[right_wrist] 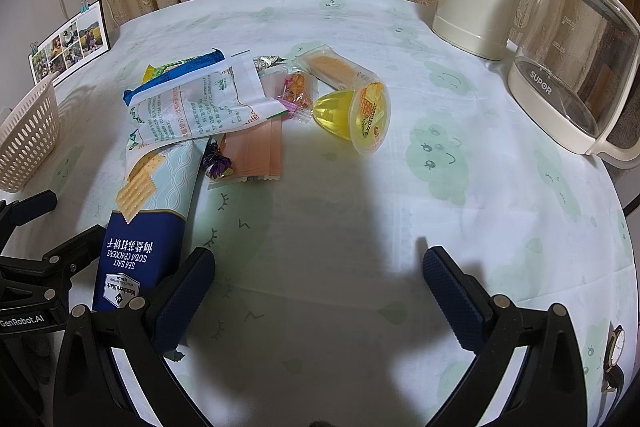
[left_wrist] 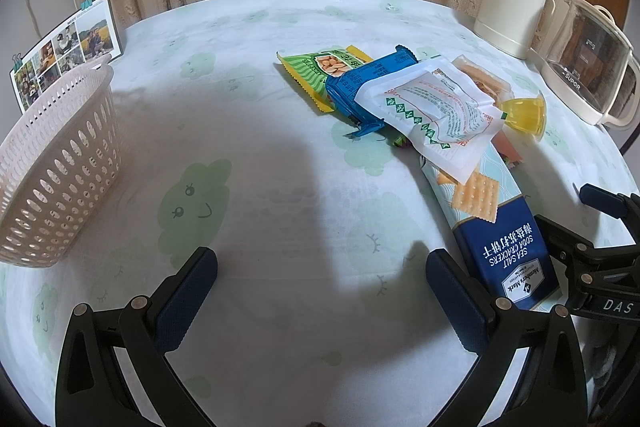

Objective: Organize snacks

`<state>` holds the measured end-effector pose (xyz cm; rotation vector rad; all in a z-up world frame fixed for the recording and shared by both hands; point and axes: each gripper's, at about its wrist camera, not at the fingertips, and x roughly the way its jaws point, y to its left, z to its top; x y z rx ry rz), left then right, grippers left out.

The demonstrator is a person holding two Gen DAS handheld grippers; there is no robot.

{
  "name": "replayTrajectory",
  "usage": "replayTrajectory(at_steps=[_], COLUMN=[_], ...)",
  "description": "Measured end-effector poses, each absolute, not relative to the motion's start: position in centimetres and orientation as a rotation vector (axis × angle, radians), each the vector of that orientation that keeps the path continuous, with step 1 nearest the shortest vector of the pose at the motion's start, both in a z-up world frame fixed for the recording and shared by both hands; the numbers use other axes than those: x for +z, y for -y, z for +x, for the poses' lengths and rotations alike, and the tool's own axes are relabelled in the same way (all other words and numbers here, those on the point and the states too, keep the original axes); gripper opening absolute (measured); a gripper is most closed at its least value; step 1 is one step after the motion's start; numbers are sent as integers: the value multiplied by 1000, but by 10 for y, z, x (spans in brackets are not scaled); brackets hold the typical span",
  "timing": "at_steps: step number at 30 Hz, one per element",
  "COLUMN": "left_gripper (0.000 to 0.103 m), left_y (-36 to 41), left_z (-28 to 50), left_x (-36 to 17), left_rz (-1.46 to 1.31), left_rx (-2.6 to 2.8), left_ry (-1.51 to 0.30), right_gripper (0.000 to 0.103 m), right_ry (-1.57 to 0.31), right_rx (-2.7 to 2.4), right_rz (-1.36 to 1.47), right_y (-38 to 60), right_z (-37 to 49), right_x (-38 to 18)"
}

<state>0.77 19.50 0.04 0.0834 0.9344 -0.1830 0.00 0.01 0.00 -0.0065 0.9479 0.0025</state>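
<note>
Both grippers, left [left_wrist: 320, 283] and right [right_wrist: 318, 281], hover spread wide, empty | soda cracker box [left_wrist: 506, 247] lies between them, nearest end of snack pile | basket [left_wrist: 60, 163] waits well left of the box, likely the destination.

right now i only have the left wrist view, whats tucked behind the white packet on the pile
Observer: A stack of pink sachets lies partly under it, mostly hidden from you.
Operator: anything small near them
Observer: A purple-wrapped candy rests against the sachets, beside the soda cracker pack.
Operator: anything by the right tongs
Observer: A wristwatch lies near the table edge, to the right of the open right tongs.
</note>
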Motion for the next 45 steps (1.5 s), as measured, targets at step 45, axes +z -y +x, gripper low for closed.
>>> replayTrajectory(at_steps=[45], left_gripper=[102], left_y=[-202], left_z=[42], left_x=[37], left_rz=[-52], left_rx=[-222], left_ry=[-807], right_gripper=[88], right_ry=[-872], right_rx=[59], right_rz=[136], right_y=[54], right_z=[48], right_x=[20])
